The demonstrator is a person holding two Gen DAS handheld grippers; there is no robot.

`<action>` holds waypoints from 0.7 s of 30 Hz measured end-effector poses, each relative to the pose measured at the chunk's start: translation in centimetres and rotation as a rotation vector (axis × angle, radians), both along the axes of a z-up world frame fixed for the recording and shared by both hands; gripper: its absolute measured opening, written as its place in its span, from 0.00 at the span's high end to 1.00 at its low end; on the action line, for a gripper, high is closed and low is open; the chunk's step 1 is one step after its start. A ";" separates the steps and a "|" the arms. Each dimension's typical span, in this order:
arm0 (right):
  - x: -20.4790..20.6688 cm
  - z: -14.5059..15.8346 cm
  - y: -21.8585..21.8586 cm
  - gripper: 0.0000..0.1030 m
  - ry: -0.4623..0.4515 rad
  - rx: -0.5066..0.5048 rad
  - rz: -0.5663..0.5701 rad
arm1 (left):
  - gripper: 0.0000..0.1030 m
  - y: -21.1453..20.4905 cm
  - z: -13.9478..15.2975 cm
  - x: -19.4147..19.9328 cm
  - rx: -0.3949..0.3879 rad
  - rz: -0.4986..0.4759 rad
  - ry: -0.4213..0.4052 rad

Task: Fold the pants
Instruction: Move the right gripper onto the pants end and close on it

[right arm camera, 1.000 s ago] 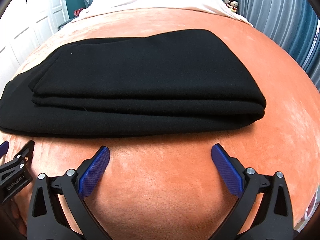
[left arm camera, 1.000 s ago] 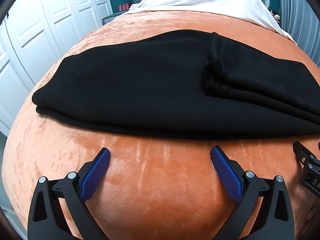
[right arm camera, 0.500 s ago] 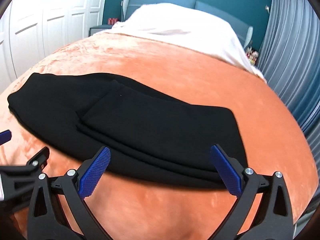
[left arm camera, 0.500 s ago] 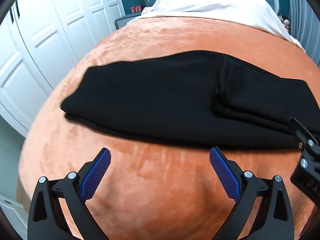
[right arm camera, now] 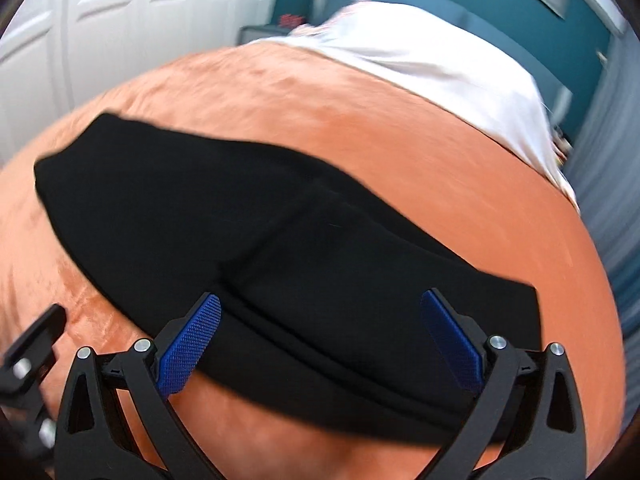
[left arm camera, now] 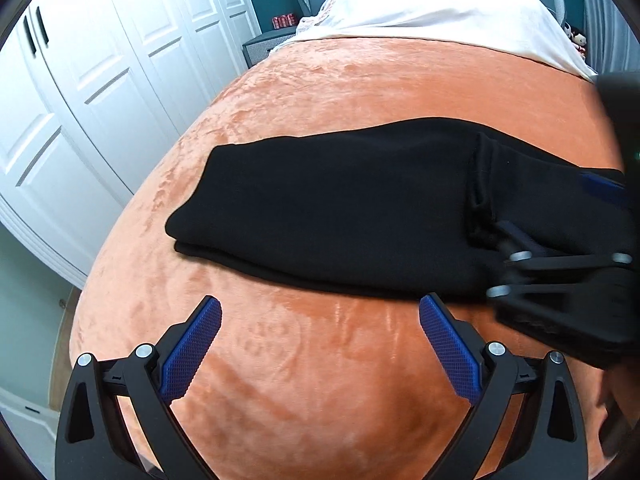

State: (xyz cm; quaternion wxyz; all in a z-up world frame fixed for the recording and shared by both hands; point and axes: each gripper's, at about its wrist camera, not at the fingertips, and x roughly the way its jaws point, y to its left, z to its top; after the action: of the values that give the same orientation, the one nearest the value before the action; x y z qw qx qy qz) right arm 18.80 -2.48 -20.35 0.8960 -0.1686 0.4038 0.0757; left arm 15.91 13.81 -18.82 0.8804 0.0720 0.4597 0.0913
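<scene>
The black pants [left arm camera: 352,208] lie folded into a long flat stack on the orange bed cover [left arm camera: 320,380], with a thicker folded layer at their right end. My left gripper [left arm camera: 320,344] is open and empty, just short of the pants' near edge. My right gripper [right arm camera: 320,340] is open and hangs over the right part of the pants [right arm camera: 320,248], its blue pads [right arm camera: 192,344] on either side of the thick layer. The right gripper also shows blurred at the right edge of the left wrist view [left arm camera: 568,280].
White wardrobe doors [left arm camera: 100,100] stand close to the bed's left side. A white sheet [left arm camera: 440,4] covers the head of the bed, with a dark bedside cabinet [left arm camera: 262,46] beside it. Grey-blue curtains [right arm camera: 608,208] hang on the right.
Both grippers have drawn back and risen, so the pants look smaller. The right gripper has swung left and forward over the pants' right part. Both stay open.
</scene>
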 end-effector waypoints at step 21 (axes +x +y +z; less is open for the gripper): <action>3.4 4.0 -14.1 0.88 0.043 0.310 -0.129 | 0.05 -4.4 0.4 1.0 -0.028 -0.091 0.007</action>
State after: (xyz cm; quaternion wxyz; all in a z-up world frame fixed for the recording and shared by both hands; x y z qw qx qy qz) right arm 22.15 -16.54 -16.34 0.9055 -0.0002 0.4161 0.0828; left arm 16.95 9.45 -18.43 0.8829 0.0811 0.4604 0.0444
